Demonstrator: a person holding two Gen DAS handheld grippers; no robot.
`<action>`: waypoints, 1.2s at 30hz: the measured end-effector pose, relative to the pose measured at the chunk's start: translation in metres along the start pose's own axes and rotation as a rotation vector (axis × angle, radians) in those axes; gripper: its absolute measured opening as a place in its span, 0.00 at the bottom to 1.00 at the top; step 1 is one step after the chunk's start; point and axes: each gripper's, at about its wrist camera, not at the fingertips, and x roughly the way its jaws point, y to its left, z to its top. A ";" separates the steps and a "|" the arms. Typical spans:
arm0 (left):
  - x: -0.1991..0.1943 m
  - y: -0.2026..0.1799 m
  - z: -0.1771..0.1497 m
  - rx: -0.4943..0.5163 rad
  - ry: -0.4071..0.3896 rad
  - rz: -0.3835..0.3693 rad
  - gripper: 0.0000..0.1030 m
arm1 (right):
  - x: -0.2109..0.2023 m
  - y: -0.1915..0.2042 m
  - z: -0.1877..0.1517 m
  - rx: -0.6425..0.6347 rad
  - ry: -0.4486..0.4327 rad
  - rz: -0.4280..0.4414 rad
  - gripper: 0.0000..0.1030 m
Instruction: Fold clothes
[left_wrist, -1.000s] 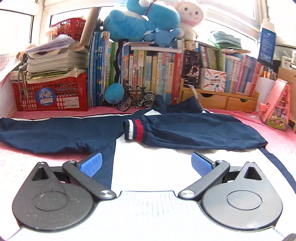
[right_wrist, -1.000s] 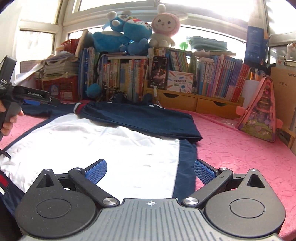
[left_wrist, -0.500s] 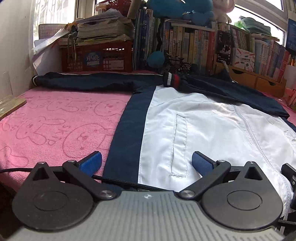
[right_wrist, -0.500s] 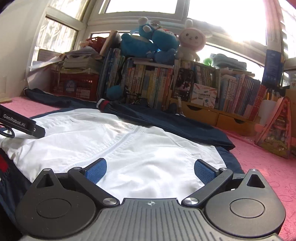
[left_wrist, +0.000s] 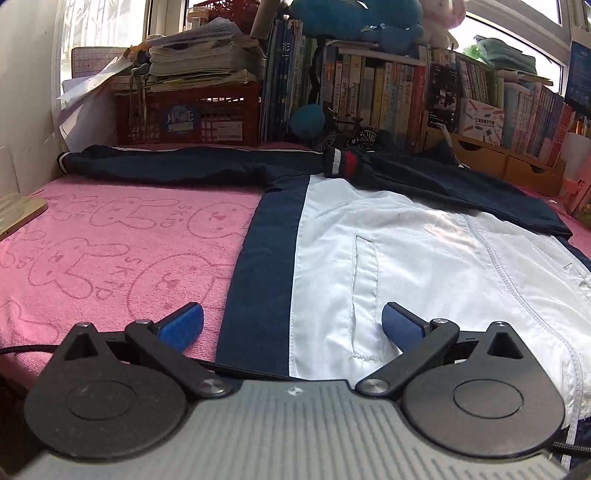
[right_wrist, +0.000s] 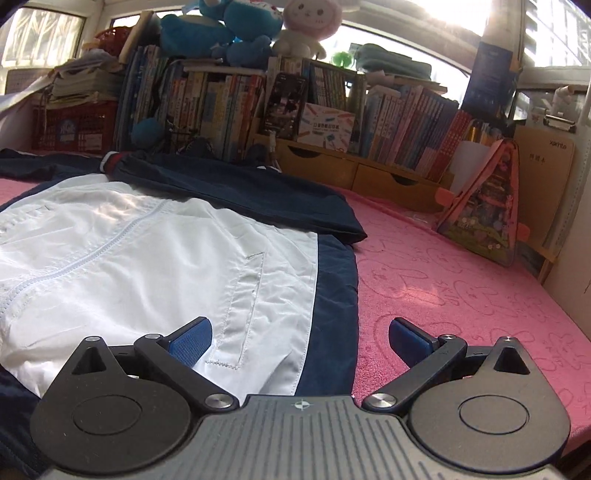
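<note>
A pink towel-like tabletop cover (left_wrist: 110, 236) with rabbit outlines carries the navy and white zip-up jacket (left_wrist: 406, 258), which lies flat, front up. 1 navy sleeve (right_wrist: 236, 195) is folded across the chest; the other sleeve (left_wrist: 166, 164) is stretched out to the side. The left tool (left_wrist: 291, 326) and the right tool (right_wrist: 300, 336) both stand wide and empty at the 2 hem corners. For a good fold, I think each tool should pinch both fabric layers at the navy side stripe, then lift evenly.

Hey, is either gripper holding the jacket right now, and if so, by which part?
Neither. The left gripper and the right gripper are both open, poised at the hem of the jacket.
</note>
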 end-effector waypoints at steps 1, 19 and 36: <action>0.001 0.006 0.005 -0.014 -0.010 0.003 1.00 | -0.003 0.000 0.009 -0.011 -0.025 0.014 1.00; 0.112 0.184 0.114 -0.467 -0.069 0.268 1.00 | 0.047 0.107 0.098 -0.188 -0.125 0.472 1.00; 0.214 0.255 0.151 -0.649 -0.090 0.463 1.00 | 0.129 0.206 0.159 -0.177 -0.070 0.585 0.92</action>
